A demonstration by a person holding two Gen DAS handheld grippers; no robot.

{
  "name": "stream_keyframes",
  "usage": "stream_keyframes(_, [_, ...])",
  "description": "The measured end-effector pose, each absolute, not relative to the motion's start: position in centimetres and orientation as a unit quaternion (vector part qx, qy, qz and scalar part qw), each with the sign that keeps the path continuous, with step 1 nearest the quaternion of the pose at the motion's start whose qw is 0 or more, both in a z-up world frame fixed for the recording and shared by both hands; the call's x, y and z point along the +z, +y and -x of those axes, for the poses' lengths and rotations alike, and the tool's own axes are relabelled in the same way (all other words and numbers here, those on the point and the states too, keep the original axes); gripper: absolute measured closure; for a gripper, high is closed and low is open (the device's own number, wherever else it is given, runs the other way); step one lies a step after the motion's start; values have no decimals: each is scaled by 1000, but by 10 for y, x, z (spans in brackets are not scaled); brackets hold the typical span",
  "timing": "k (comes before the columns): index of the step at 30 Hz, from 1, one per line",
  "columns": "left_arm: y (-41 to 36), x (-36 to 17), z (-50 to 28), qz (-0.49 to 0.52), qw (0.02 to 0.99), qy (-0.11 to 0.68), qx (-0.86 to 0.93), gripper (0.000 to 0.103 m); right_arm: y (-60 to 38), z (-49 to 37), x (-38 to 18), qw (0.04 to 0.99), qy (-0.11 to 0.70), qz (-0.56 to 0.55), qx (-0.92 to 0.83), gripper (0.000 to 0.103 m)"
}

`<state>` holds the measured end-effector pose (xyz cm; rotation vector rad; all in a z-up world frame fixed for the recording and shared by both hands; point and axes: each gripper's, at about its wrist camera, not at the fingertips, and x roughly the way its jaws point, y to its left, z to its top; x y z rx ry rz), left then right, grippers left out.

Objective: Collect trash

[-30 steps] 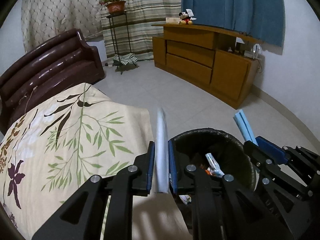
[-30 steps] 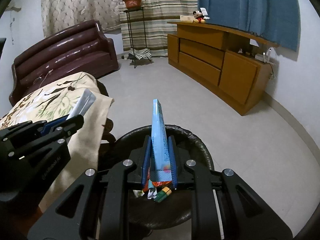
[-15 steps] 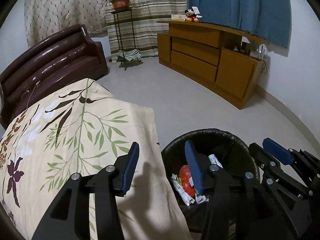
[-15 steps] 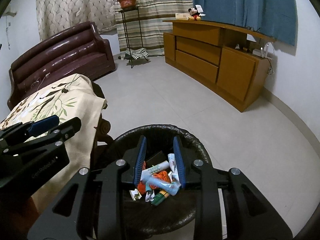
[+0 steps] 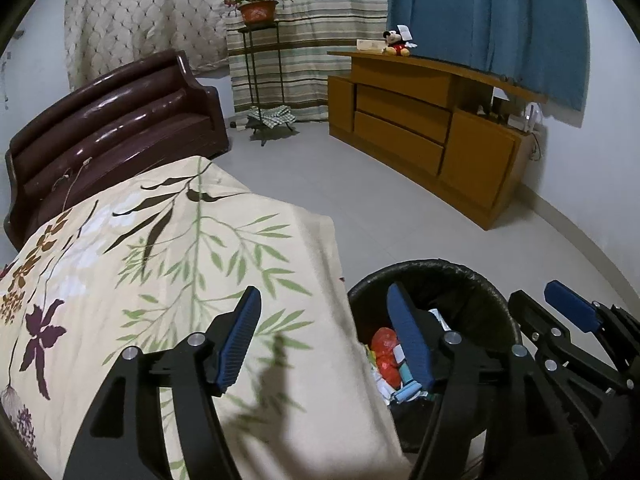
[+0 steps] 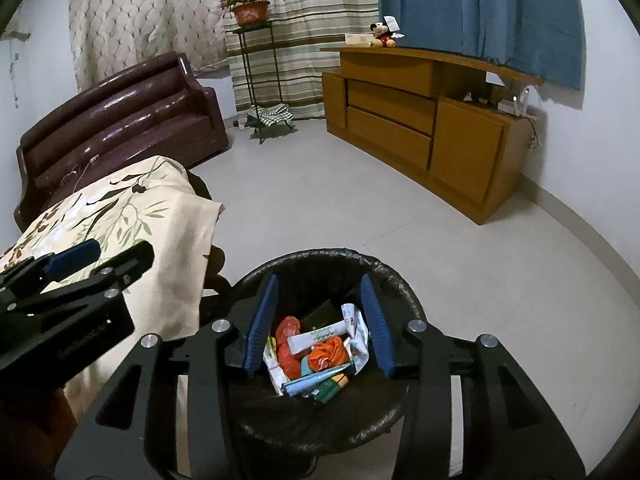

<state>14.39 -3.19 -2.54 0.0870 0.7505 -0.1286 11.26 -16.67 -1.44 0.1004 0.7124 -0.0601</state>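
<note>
Both claws spread and empty over the bin.

Left wrist view: the left claw (image 5: pixel 322 336) gapes wide, straddling the edge of the floral cloth (image 5: pixel 160 264) on the table and the bin (image 5: pixel 472 276), whose trash (image 5: pixel 386 354) shows only partly. Right wrist view: the right claw (image 6: pixel 322 322), jaws apart, looks straight into the round black-lined bin (image 6: pixel 400 280) at crumpled orange wrappers, a white tube and cartons (image 6: pixel 320 350).

A pale tiled floor (image 6: pixel 320 208) carries a round bin (image 6: pixel 404 296) lined with a black bag, standing just beside a table draped in a cream leaf-and-flower cloth (image 5: pixel 168 264). Also on the floor: a dark brown sofa (image 6: pixel 132 120), a wooden sideboard (image 6: pixel 420 128) and a metal plant stand (image 6: pixel 260 80).
</note>
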Motion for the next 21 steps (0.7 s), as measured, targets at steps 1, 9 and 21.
stream_keyframes(1, [-30, -25, -142, -41, 928, 366, -62, 38, -166, -111, -14, 936, 348, -48, -31, 59])
stream_keyframes(9, [-9, -16, -121, -36, 933, 357, -44, 31, -149, -90, 1, 942, 333, -28, -42, 53])
stream_keyframes(21, [24, 3, -88, -34, 943, 331, -11, 26, -119, -60, 22, 950, 311, -12, -26, 47])
